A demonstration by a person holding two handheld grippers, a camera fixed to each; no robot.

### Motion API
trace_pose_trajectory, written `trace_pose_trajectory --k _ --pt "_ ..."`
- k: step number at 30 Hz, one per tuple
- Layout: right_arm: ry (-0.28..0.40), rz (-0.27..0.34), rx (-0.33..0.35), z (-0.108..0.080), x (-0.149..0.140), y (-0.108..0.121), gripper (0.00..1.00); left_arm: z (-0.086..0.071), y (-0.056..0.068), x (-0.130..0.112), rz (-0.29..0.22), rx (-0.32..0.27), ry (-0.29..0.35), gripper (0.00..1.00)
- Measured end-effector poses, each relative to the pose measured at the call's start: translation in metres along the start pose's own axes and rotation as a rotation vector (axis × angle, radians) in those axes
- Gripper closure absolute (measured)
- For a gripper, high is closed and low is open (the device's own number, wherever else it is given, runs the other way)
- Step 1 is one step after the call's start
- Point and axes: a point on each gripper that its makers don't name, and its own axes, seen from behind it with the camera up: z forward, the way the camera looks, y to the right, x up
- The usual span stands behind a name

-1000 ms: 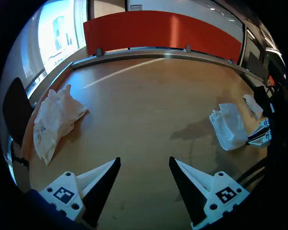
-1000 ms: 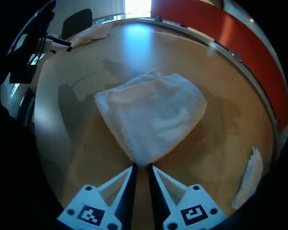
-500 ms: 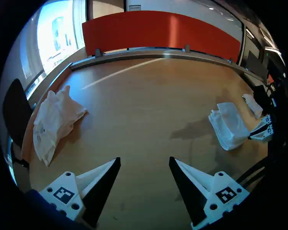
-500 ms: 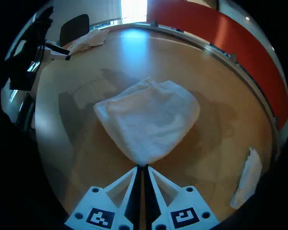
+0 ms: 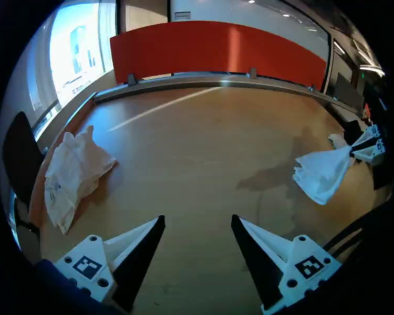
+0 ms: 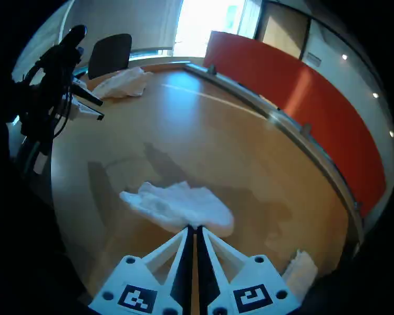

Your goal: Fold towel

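A white towel (image 6: 178,207) hangs by one corner from my right gripper (image 6: 193,229), which is shut on that corner just above the wooden table (image 6: 207,142). In the left gripper view the same towel (image 5: 320,176) droops from the right gripper (image 5: 369,148) at the far right, its lower end touching the table. My left gripper (image 5: 197,218) hovers open over bare table with nothing between its fingers. It also appears in the right gripper view as the left gripper (image 6: 86,102), far left.
A crumpled pile of white cloth (image 5: 73,168) lies near the table's left edge beside a black chair (image 5: 19,152). A small folded cloth (image 6: 301,269) sits at the table's near right. An orange partition (image 5: 218,47) runs along the far edge.
The right gripper closed fully on the towel's corner and lifted it; the towel went from lying flat to hanging bunched. The left gripper stayed put and open.
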Motion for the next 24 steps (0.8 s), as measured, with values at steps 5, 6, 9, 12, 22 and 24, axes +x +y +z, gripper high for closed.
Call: trace_pose_trajectory --k 5,6,9,12,22,24 --pt "0.049 -0.036 -0.021 -0.014 0.031 0.013 0.95 -0.001 0.004 0.006 0.002 -0.007 0.013 0.07" --pt "0.056 -0.040 -0.024 -0.017 0.035 0.015 0.95 -0.001 0.004 0.007 0.002 -0.008 0.016 0.07" --pt "0.071 -0.044 -0.032 -0.023 0.042 0.020 0.95 -0.001 0.006 0.010 0.000 -0.012 0.023 0.07" --pt "0.077 -0.039 -0.042 -0.027 0.044 0.026 0.95 -0.001 0.008 0.013 -0.001 -0.015 0.029 0.06" --pt "0.083 0.002 -0.099 -0.045 0.040 0.061 0.95 -0.001 0.015 0.018 0.005 -0.024 0.038 0.07" --pt "0.086 0.012 -0.109 -0.049 0.040 0.070 0.95 -0.001 0.016 0.019 0.007 -0.026 0.038 0.06"
